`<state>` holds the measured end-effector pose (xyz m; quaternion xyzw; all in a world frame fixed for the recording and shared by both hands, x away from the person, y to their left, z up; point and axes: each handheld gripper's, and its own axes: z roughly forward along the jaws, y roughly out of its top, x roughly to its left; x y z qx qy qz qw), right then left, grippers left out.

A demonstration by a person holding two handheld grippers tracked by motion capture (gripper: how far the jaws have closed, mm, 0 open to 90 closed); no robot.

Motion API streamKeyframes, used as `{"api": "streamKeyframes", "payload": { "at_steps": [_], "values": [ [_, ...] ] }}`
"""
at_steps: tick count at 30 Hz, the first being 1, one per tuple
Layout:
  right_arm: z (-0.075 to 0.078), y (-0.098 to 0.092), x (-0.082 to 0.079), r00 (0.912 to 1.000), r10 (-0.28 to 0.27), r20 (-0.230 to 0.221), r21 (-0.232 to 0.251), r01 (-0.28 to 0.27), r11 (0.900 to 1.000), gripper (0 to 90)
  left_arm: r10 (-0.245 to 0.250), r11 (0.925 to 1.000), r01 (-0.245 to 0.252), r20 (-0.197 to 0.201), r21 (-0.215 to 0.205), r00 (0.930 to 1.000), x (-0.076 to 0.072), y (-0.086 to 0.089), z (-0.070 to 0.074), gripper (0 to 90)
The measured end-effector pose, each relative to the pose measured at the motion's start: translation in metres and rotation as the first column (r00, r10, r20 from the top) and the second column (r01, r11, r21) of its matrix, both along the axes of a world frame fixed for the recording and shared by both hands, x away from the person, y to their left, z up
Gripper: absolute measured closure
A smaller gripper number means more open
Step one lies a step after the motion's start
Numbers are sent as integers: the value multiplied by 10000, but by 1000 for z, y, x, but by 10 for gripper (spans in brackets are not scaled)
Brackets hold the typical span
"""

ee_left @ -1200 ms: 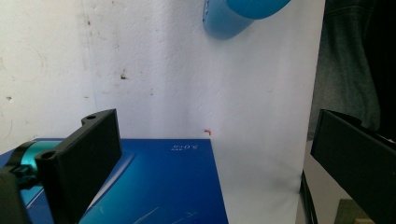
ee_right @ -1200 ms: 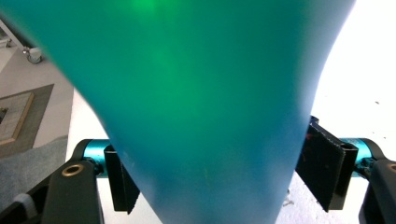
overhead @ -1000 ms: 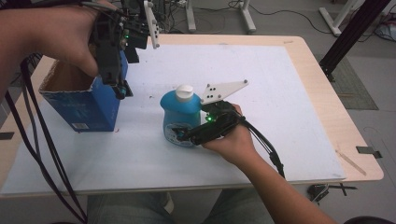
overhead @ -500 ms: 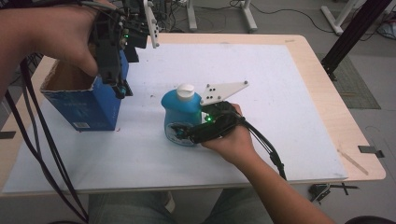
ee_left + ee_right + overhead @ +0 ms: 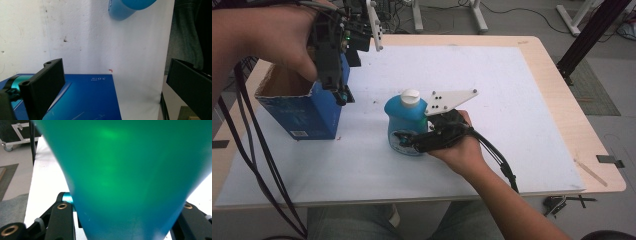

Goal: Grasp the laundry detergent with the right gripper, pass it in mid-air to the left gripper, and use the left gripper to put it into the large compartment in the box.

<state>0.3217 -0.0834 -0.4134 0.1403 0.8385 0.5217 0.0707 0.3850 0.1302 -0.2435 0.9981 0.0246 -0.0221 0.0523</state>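
Jaws: our right gripper (image 5: 408,142) has just been closing and now pinches the blue bottle (image 5: 404,122) low on its body; our left gripper (image 5: 112,87) hangs spread wide with nothing between.
Change: with that clamp made, we judge the bottle ready to lift.
Bottle: upright, mid-sheet, white cap (image 5: 410,96) on, well apart from the blue carton (image 5: 304,112) under our left gripper.
Surface: white sheet (image 5: 512,100) on a wooden table (image 5: 562,105).
Room: grey floor, stands and cables behind.

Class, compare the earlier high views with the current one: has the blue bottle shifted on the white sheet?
No. The blue bottle stands at the same spot beside the blue box, while the right gripper has just been closing its jaws on it.
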Motion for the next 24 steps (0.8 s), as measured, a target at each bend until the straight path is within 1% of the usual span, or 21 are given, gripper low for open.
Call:
{"api": "streamKeyframes", "payload": {
  "at_steps": [3, 8, 11, 12, 16, 17, 21, 22, 24],
  "values": [
    [1, 0, 0, 10000, 28, 33, -75, -28, 10000, 457, -37, 10000, 37, -53, 16, 10000, 0, -1, -1, 17],
    [4, 1, 0, 9996, 263, -117, -51, -263, 9996, 460, -117, 9999, 117, -31, -29, 9999, -2, -3, -1, 17],
    [8, 2, 0, 9991, 415, -22, -189, -415, 9990, 460, -110, 9999, 110, -99, 32, 9999, -3, -4, -2, 17],
    [9, 2, 0, 9990, 447, -88, -207, -449, 9988, 460, -85, 10000, 85, -116, -1, 9999, -4, -5, -2, 17],
    [16, 1, 0, 9983, 585, -42, -320, -586, 9978, 460, -194, 9998, 193, -110, -100, 9998, -8, -6, 1, 17],
    [18, 0, 0, 9981, 614, -98, -366, -617, 9974, 460, -201, 9997, 199, -94, -155, 9998, -10, -7, 2, 17],
    [26, -2, 1, 9969, 784, -57, -399, -785, 9961, 460, -172, 9996, 168, -162, -210, 9997, -14, -10, 4, 17],
    [28, -3, 1, 9968, 803, -55, -432, -805, 9958, 460, -227, 9996, 224, -165, -181, 9996, -15, -11, 5, 18],
    [33, -4, 1, 9954, 959, 35, -540, -956, 9940, 460, -174, 9996, 170, -153, -206, 9997, -18, -13, 6, 17]
  ]
}}
